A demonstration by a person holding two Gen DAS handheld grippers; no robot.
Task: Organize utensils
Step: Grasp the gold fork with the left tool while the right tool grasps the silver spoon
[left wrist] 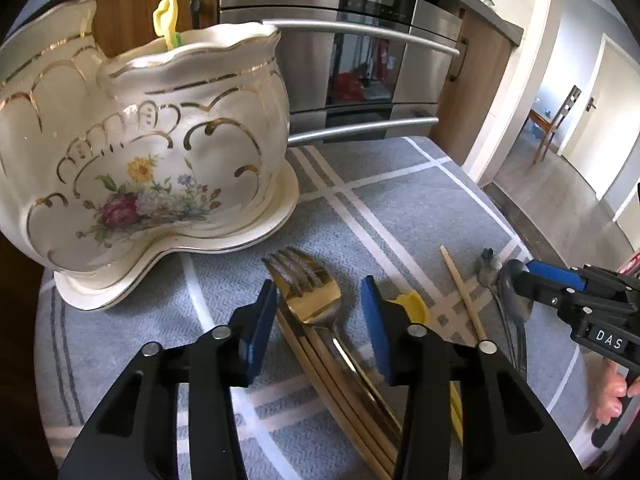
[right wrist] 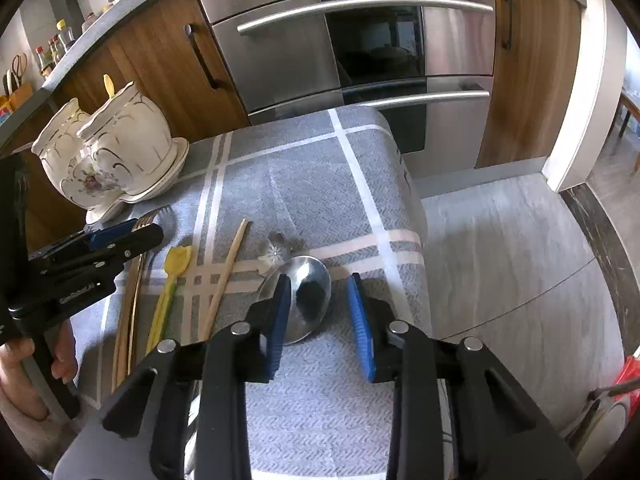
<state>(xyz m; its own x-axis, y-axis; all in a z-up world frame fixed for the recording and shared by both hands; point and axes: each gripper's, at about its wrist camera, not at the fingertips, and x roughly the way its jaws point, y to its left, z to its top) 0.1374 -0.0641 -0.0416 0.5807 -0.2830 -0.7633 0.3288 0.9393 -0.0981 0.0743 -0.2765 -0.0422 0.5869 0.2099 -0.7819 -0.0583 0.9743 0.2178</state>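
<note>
My left gripper's body hides the gold fork [left wrist: 310, 294] handle and the lower chopsticks [left wrist: 340, 392]. Yellow utensil [left wrist: 412, 307] mostly covered by a finger. Steel spoon [right wrist: 306, 294] handle is hidden under my right gripper. Small floral piece [right wrist: 276, 250] too small to identify.

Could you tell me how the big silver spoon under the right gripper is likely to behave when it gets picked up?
The silver spoon looks like polished metal, so it is probably stiff but slippery against the blue pads. Its rounded bowl may rock or pivot if pinched off-centre. It lies flat on the cloth, so the open right gripper may struggle to get under it.
</note>
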